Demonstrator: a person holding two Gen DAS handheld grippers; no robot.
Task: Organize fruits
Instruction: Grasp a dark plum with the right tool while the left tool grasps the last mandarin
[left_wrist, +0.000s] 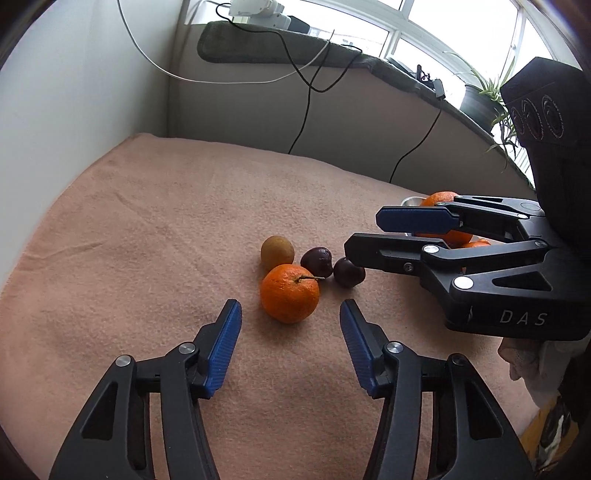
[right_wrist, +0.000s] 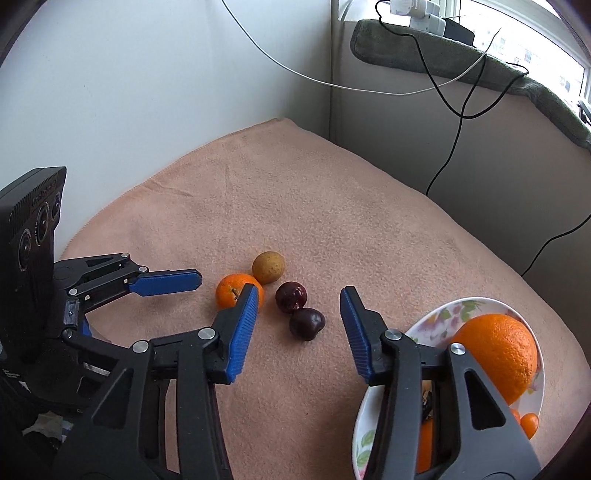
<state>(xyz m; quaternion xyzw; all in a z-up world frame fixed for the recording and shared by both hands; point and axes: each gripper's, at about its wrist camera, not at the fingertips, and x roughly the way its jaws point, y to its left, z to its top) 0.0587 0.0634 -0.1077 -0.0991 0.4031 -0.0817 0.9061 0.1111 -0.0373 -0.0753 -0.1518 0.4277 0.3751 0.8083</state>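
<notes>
Left tool (left_wrist: 290, 314) open, bare blanket (left_wrist: 147, 221) beyond tangerine (left_wrist: 289, 293).

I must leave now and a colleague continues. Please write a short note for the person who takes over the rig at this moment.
Left gripper: jaws open, empty, just short of the small orange.
Right gripper: jaws open, empty, around the nearer plum, not touching it.
On the blanket: small orange, brownish fruit, two plums, the second beside the first.
Done: big orange and smaller orange fruits lie in the floral plate.
Left: four loose fruits.
</notes>
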